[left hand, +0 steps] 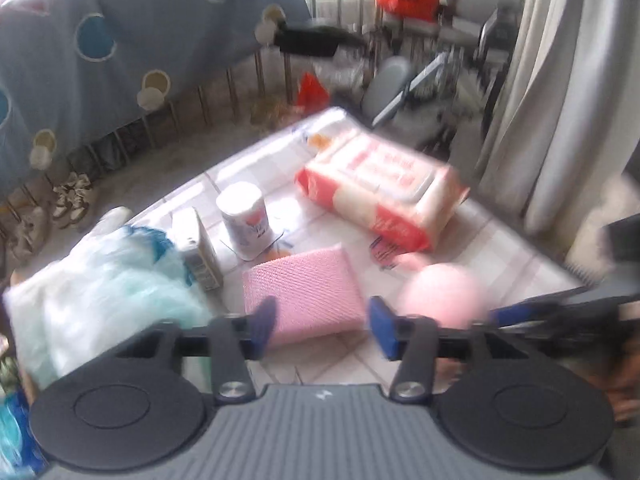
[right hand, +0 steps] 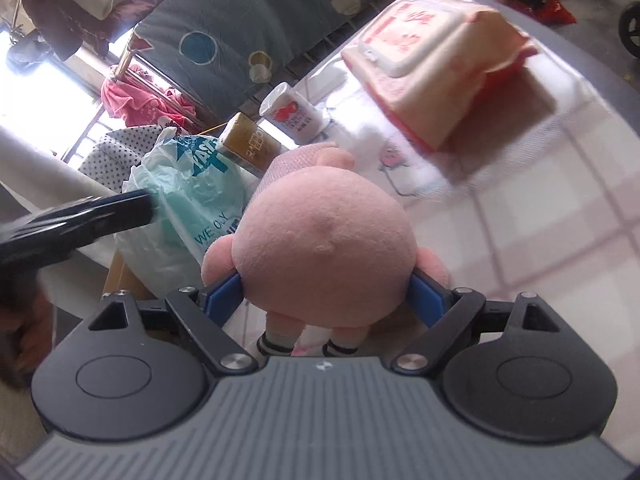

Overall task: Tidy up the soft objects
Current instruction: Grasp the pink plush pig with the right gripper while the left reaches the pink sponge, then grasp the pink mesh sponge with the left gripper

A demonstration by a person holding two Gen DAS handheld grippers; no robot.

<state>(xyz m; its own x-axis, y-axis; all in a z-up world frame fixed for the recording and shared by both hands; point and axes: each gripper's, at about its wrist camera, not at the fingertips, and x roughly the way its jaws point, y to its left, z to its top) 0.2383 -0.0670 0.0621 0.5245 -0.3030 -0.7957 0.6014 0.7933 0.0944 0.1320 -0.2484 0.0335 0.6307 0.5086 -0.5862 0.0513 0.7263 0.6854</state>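
Pink plush makes up the toy [right hand: 326, 256], a round-bodied doll with small limbs and striped socks, and it sits squeezed between the blue pads of the right gripper [right hand: 326, 294], whose fingers press into its sides. It appears lifted off the table [right hand: 560, 216], though the blur leaves its height uncertain. From the left wrist view the same toy [left hand: 438, 294] shows as a pale pink ball just right of the left gripper [left hand: 324, 330], whose fingers stand apart with nothing between them, poised over the near edge of a pink sponge [left hand: 302, 294] lying flat on the checked tablecloth.

Beyond the sponge stand a white can [left hand: 248, 218] with a red heart and a small carton [left hand: 200, 254], upright and close together. Left of them slumps a crumpled plastic bag [left hand: 108, 284], pale green and white with blue print. Farther back lies a red and white pack of wipes [left hand: 380, 188], well apart from the sponge.

Judging by this, the step in hand is carrying the toy to wherever the soft things are gathered. The next move calls for a steady, gentle hold so the plush does not slip out, and a placement spot clear of the can and carton, which could topple if brushed. The left gripper seems set to close on the sponge, needing to drop lower so its fingers straddle the edges.
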